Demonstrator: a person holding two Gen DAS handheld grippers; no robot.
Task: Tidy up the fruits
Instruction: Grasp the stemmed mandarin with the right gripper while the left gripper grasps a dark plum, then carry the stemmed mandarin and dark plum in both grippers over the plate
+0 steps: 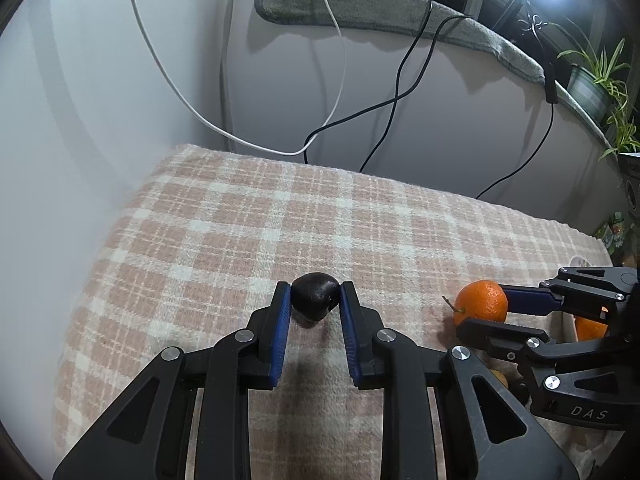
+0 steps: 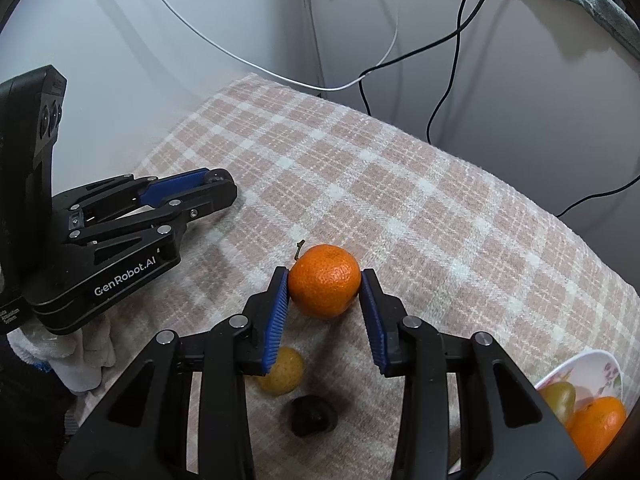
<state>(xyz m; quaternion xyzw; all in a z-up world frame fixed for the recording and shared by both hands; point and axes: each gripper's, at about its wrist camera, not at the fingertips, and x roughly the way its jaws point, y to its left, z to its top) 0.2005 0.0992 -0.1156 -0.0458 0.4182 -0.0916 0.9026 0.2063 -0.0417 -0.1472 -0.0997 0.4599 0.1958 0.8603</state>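
Orange mandarin (image 2: pixel 325 280) and a dark fruit (image 1: pixel 315 297) each sit clamped in a tool above the plaid cloth (image 1: pixel 280 216).

Left tool (image 1: pixel 315 300) grips the dark fruit between its blue pads, just over the cloth on the counter; seen from the right wrist, that tool (image 2: pixel 218 184) lies off to the left with its tips closed round something small and dark. Right tool (image 2: pixel 324 286) pinches the mandarin at its sides, stem pointing up and left. Below it on the cloth lie a yellow fruit (image 2: pixel 285 372) and another dark one (image 2: pixel 313 416), near each other but apart. At the lower right a white bowl (image 2: pixel 592 368) holds a second mandarin (image 2: pixel 596 424) and a greenish fruit (image 2: pixel 560 398), touching. Cables (image 1: pixel 404 64) hang down the grey wall behind the counter.
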